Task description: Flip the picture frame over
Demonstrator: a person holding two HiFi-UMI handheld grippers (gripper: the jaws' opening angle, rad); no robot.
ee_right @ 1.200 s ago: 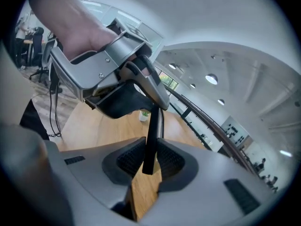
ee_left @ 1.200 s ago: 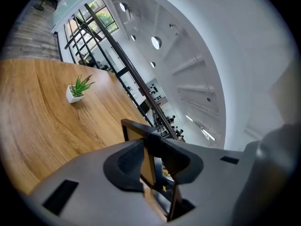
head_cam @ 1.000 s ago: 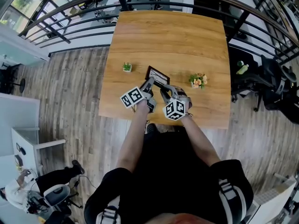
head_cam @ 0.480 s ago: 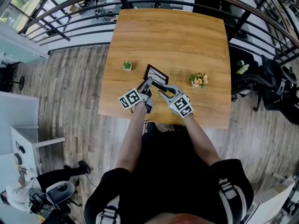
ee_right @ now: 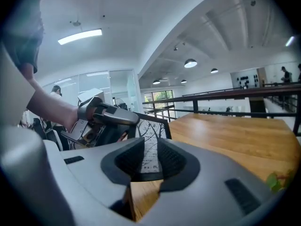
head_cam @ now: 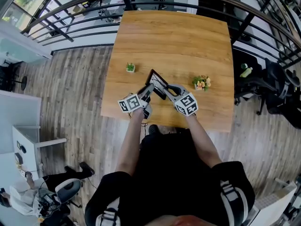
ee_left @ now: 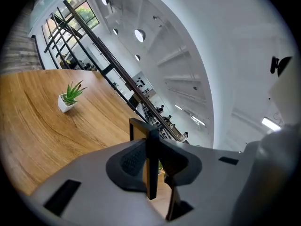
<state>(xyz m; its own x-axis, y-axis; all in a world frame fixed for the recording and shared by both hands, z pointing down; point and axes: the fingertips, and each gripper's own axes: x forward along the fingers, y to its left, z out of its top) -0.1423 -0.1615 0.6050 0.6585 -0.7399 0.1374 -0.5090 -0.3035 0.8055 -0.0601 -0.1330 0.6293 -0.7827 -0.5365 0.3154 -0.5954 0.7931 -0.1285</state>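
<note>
The black picture frame (head_cam: 157,80) is tilted up on edge near the wooden table's (head_cam: 174,36) front. My left gripper (head_cam: 148,89) is shut on its near left edge. In the left gripper view the frame (ee_left: 140,132) stands edge-on between the pads (ee_left: 133,160). My right gripper (head_cam: 164,90) sits at the frame's right side. In the right gripper view the branch print (ee_right: 151,142) faces the gap between the jaws, which do not press on it. The left gripper (ee_right: 106,119) shows there holding the frame's far edge.
A small potted plant (head_cam: 130,68) stands left of the frame, also in the left gripper view (ee_left: 69,98). A flower pot (head_cam: 201,83) stands to the right. A curved railing (head_cam: 70,13) runs behind the table. The table's front edge (head_cam: 164,122) is close to my hands.
The right gripper has rolled, its marker cube turning and shifting right and up. The frame has tipped up steeper on its edge. The left gripper stays on the frame.
</note>
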